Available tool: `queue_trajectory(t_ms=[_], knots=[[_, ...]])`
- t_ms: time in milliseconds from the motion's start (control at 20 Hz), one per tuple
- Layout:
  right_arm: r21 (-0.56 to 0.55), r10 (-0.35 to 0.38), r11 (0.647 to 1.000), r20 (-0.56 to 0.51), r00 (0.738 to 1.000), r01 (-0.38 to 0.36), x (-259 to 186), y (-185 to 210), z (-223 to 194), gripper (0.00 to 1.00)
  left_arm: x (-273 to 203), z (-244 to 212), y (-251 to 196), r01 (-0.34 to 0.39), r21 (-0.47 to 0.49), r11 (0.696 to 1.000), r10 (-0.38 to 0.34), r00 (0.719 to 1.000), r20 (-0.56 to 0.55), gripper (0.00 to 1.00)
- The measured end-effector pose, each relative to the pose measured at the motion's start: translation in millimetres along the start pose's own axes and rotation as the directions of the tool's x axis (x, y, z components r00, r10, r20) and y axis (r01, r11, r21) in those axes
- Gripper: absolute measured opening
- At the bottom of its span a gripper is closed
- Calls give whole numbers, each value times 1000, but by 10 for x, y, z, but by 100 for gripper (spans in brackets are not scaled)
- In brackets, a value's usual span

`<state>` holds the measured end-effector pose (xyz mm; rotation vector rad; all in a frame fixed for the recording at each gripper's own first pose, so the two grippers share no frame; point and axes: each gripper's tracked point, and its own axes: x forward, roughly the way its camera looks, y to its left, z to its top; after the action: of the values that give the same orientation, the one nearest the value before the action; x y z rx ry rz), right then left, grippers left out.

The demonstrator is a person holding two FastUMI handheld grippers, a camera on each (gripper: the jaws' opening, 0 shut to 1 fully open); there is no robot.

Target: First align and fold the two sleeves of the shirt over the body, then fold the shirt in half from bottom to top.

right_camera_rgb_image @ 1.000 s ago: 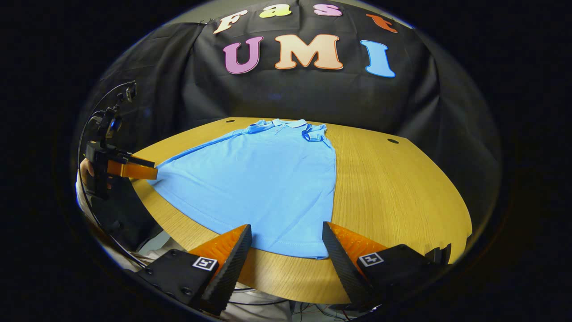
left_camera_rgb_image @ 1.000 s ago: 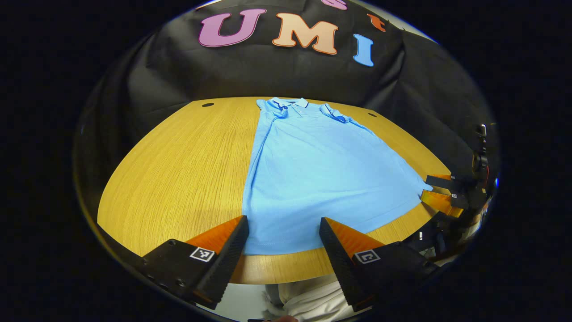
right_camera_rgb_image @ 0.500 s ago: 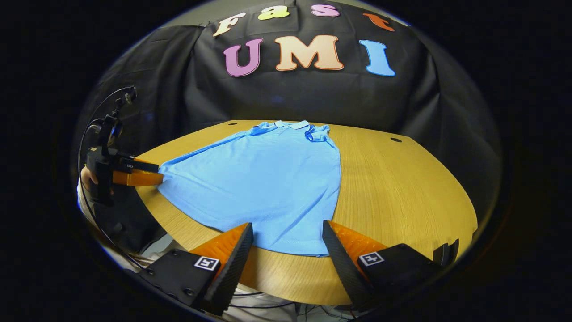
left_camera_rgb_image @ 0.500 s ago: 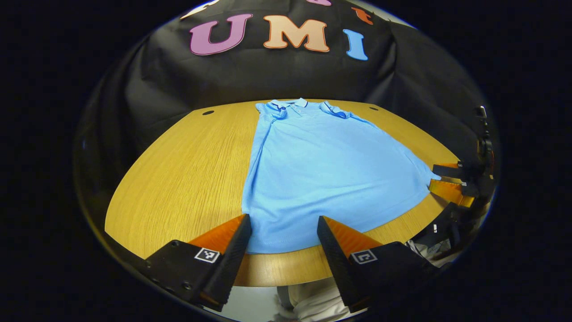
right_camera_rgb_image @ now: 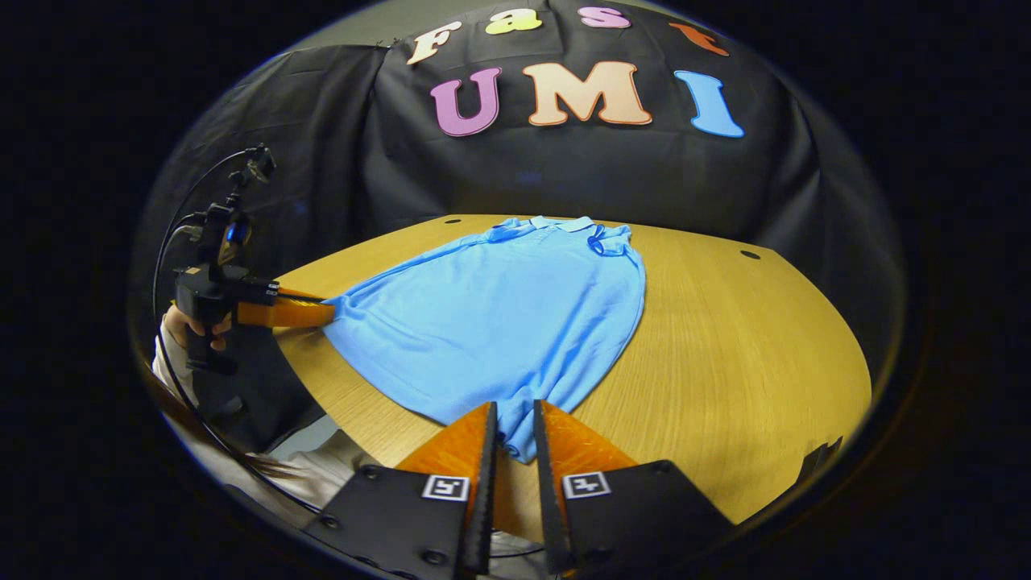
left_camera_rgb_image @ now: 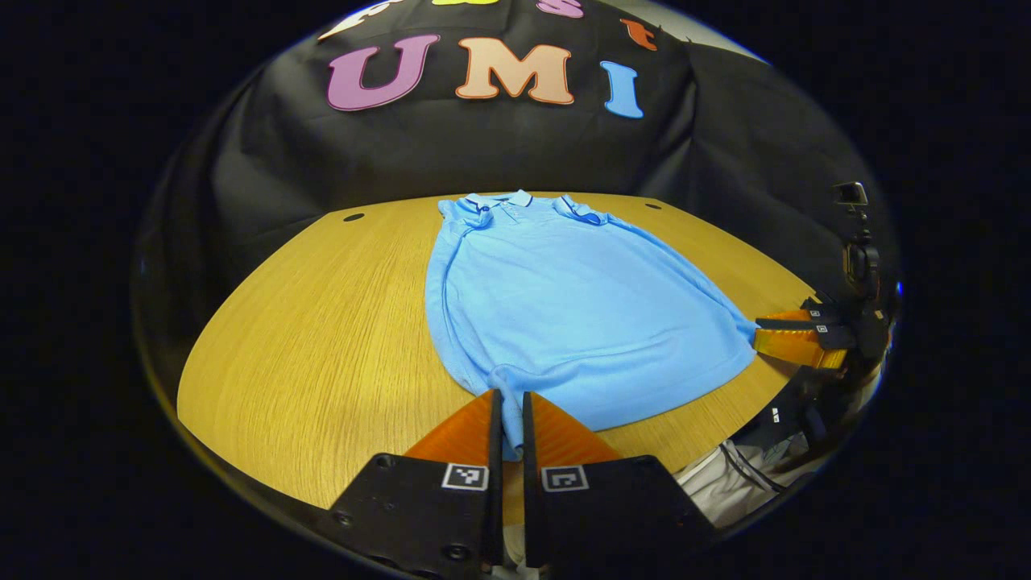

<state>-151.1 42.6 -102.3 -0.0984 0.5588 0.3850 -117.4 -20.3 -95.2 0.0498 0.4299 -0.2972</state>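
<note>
Nearest us, the left hand-held gripper [left_camera_rgb_image: 507, 403] is clenched on the shirt [left_camera_rgb_image: 564, 306] at its hem corner, and the right hand-held gripper [right_camera_rgb_image: 513, 415] pinches the other corner. The shirt lies flat mid-counter [left_camera_rgb_image: 322, 322], collar [right_camera_rgb_image: 564, 224] at the far edge. In the right gripper view we see a hand [right_camera_rgb_image: 189, 326] left of the shirt; bare wood flanks both sides.

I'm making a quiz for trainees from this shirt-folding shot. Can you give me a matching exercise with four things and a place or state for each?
Things:
1. shirt collar
2. left gripper
3. table
4. right gripper

Places or states:
A. wood-grain, bearing the shirt
B. at the far end, toward the black cloth
C. shut on the hem's left corner
D. shut on the hem's right corner

Pairs: 1-B, 2-C, 3-A, 4-D
</note>
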Motion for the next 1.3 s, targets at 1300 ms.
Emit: queue_trajectory(t_ms=[1300], knots=[[22, -119, 993, 114, 986, 117, 380, -567, 1236, 2, 295, 1227, 206, 24, -31, 999, -20, 993, 113, 0]])
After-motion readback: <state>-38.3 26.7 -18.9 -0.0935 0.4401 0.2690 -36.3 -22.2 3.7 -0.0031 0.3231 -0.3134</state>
